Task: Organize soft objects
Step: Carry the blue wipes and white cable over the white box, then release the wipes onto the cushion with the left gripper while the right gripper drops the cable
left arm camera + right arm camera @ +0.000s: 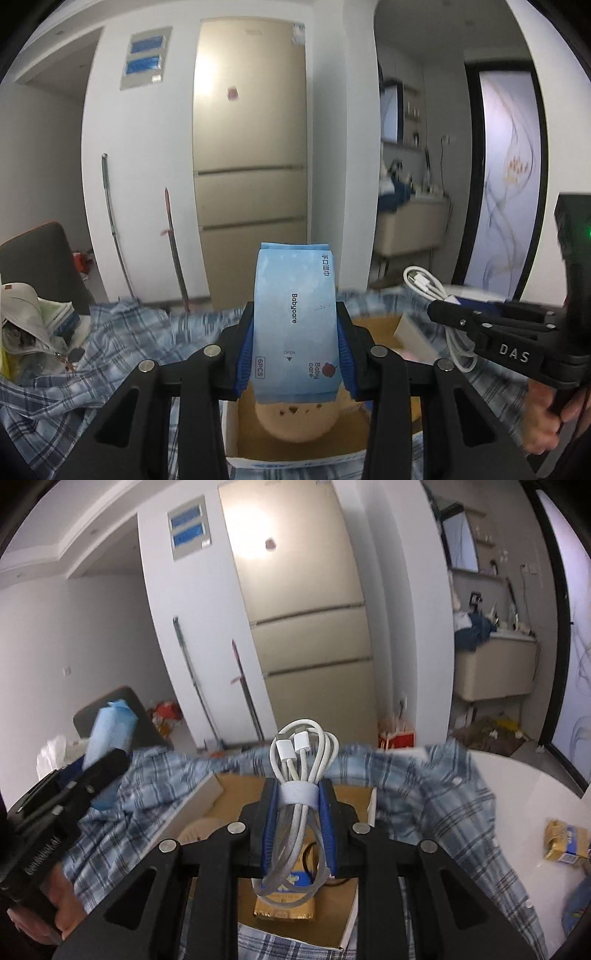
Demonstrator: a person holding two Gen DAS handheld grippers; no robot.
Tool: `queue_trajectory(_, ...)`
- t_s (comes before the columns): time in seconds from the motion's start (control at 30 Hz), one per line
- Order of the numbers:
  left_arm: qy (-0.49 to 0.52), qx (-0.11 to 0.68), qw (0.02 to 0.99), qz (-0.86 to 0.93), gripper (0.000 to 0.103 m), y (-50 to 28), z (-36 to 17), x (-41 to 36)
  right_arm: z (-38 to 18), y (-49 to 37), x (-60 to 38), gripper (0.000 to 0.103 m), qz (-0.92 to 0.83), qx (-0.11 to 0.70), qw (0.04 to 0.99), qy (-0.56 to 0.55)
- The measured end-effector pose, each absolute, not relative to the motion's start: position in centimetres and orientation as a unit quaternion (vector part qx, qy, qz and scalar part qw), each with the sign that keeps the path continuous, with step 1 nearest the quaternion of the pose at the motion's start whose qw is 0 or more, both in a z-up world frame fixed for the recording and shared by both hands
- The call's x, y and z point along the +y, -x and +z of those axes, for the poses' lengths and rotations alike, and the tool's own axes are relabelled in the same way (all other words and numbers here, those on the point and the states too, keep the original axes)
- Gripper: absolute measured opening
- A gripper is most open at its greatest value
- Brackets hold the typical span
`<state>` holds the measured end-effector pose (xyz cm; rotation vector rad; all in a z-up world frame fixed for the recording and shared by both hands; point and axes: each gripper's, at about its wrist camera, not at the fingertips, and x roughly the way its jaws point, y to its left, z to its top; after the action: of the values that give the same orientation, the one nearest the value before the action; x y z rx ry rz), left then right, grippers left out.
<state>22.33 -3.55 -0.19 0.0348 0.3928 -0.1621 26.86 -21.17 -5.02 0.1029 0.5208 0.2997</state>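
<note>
My left gripper (pixel 295 325) is shut on a blue Babycare wet-wipe pack (pixel 294 325) and holds it upright above an open cardboard box (pixel 380 325). A round tan soft object (pixel 295 419) lies in the box under the pack. My right gripper (pixel 298 808) is shut on a coiled white charging cable (pixel 301 760) bound with a strap, held over the same box (pixel 236 794). A gold and blue packet (pixel 286 904) lies in the box below it. The right gripper with the cable also shows in the left wrist view (pixel 454 314); the left gripper with the pack also shows in the right wrist view (pixel 107 764).
A blue plaid shirt (pixel 443 805) is spread around the box on a white table (pixel 535 794). A yellow packet (pixel 565 842) lies at the right on the table. A bag and clutter (pixel 29 317) sit at the left. A beige fridge (pixel 251 147) stands behind.
</note>
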Motion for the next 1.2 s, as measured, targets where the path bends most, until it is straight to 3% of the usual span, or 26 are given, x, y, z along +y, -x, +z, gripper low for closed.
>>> queue_trajectory(0.37,-0.019,0.292,0.951,-0.097,0.041,-26.0,-5.3,-3.7,-8.7,-28.2,-18.8,0.021,0.173,0.328,0.928,-0.013)
queue_trajectory(0.8,-0.001,0.335,0.938,-0.094,0.041,-27.1,-7.4,-3.0,-10.2,-29.1,-18.7,0.021,0.169,0.369,0.914,-0.015)
queue_trajectory(0.9,-0.004,0.330,0.940,-0.089,0.057,-27.0,-7.3,-3.0,-10.2,-29.2,-19.1,0.024,0.155,0.367,0.917,-0.025)
queue_trajectory(0.93,-0.006,0.327,0.941,-0.086,0.073,-26.9,-7.3,-3.0,-10.1,-29.2,-19.3,0.030,0.154,0.364,0.918,-0.031)
queue_trajectory(0.97,-0.010,0.321,0.944,-0.080,0.082,-26.8,-7.1,-3.0,-10.0,-29.1,-19.5,0.042,0.155,0.361,0.919,-0.035)
queue_trajectory(1.03,-0.012,0.314,0.946,-0.077,0.083,-26.6,-6.8,-3.0,-9.6,-28.9,-19.6,0.054,0.154,0.350,0.923,-0.037)
queue_trajectory(1.2,0.007,0.304,0.950,-0.067,0.083,-26.4,-6.2,-2.2,-9.4,-28.8,-19.5,0.054,0.150,0.344,0.927,-0.027)
